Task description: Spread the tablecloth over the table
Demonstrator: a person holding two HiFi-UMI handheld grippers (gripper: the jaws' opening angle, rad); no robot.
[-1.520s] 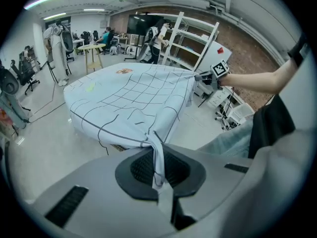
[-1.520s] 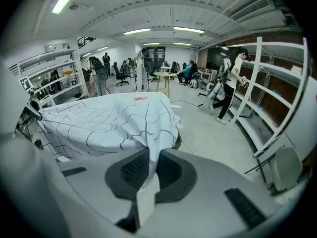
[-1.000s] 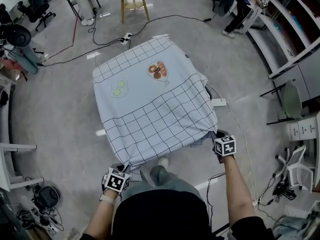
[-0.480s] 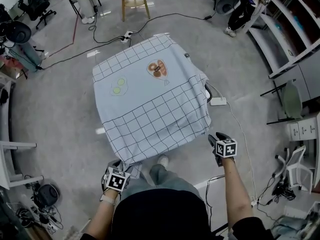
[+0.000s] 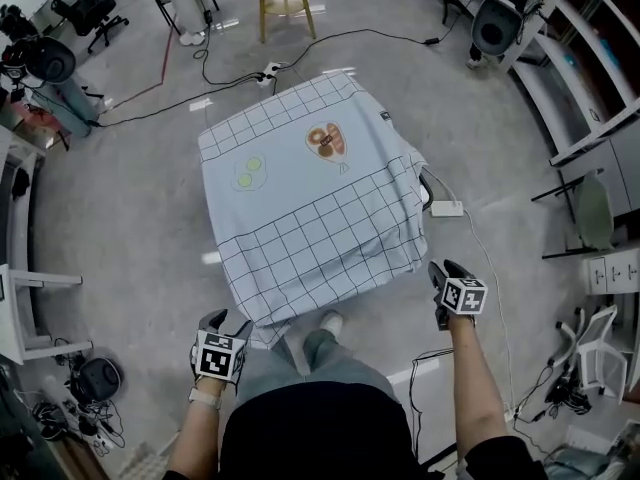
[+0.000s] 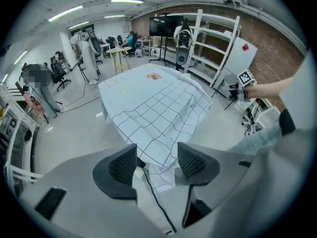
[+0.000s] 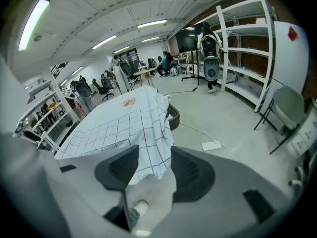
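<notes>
Pale blue cloth, dark grid lines on the near half, two little printed pictures on the far half: the tablecloth lies right over the bench, which is completely hidden beneath it, and it hangs down on every side I can see. The person stands at the near edge with a gripper by each near corner, which is where you'd want to be to square a cloth up.

Left gripper: its fingers have just been opening and stand wide apart, nothing pinched. The near left corner dangles just beyond them, lined up with the gap but not touched.

Right gripper: its fingers have just been opening too, parted and empty. The near right corner hangs in line past them, and the gripper itself sits off to the side of the hem.

So both corners hang by their own weight, and that's why the near hem drops straight down in front of the person's legs. My read is that the covering is as good as done. What's left, if anything, is the right-hand side, where the fabric bunches in soft folds near the corner; a gentle tug there should flatten it.

One caution: a power strip and its cable lie on the floor just beside that side, worth minding when stepping round.
</notes>
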